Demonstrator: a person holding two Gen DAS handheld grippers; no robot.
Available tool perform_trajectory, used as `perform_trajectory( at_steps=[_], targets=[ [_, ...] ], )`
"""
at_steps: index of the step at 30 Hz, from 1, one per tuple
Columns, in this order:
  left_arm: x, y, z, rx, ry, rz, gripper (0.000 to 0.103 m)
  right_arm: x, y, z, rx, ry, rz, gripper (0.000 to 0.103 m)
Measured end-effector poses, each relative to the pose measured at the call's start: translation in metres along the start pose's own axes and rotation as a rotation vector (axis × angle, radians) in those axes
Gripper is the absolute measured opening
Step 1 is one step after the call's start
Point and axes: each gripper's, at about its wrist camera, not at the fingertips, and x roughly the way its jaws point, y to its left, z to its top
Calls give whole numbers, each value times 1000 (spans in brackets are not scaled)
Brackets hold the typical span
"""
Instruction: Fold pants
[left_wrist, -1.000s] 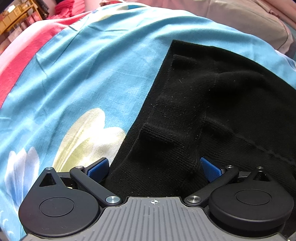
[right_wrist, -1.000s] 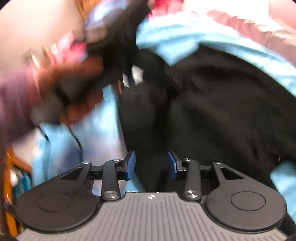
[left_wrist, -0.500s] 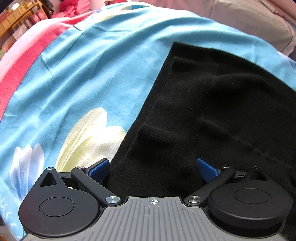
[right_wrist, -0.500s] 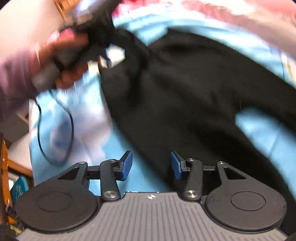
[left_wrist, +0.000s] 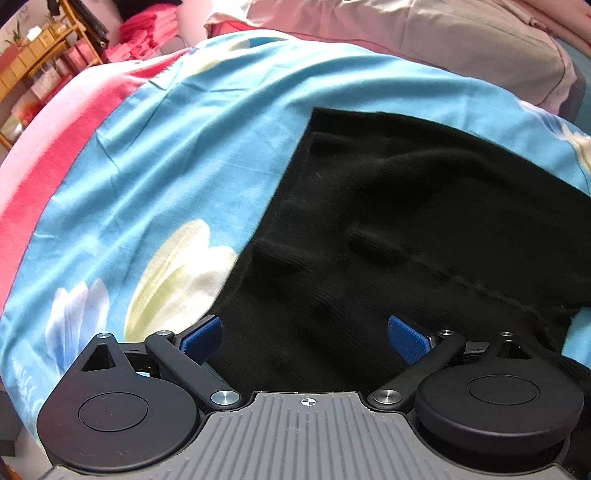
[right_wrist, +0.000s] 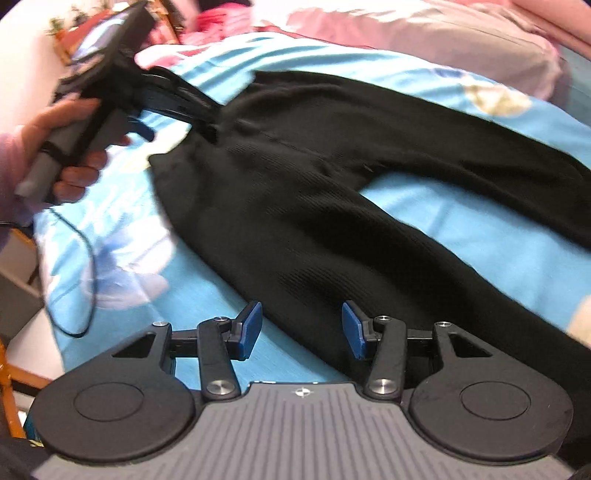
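Observation:
Black pants (left_wrist: 388, 229) lie spread on a blue flowered bedsheet (left_wrist: 177, 155), waist end near me in the left wrist view. In the right wrist view the pants (right_wrist: 332, 177) show both legs running to the right. My left gripper (left_wrist: 304, 338) is open, its blue pads wide apart over the waist edge. It also shows in the right wrist view (right_wrist: 210, 129), held in a hand at the waistband. My right gripper (right_wrist: 301, 328) is open, hovering above the near leg, with nothing between its fingers.
A pink-beige pillow or blanket (left_wrist: 443, 40) lies at the far side of the bed. A wooden shelf (left_wrist: 33, 55) with pink items stands at the far left. A black cable (right_wrist: 85, 273) hangs by the bed's left edge.
The right gripper has swung right and back from the waist, so both legs now show, and its jaws have opened wider. The left gripper stayed open and pulled back slightly.

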Motion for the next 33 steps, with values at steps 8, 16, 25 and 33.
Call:
perform_trajectory(
  at_steps=[8, 16, 25, 33],
  targets=[
    [14, -23, -24, 32, 71, 3, 103, -12, -16, -19, 67, 44, 23, 56],
    [29, -35, -32, 64, 92, 42, 103, -21, -51, -34, 185, 31, -135, 55],
    [34, -34, -30, 65, 99, 46, 103, -47, -53, -38, 193, -13, -141, 54],
    [40, -31, -28, 63, 97, 47, 103, -32, -59, -44, 186, 50, -183, 64]
  ],
)
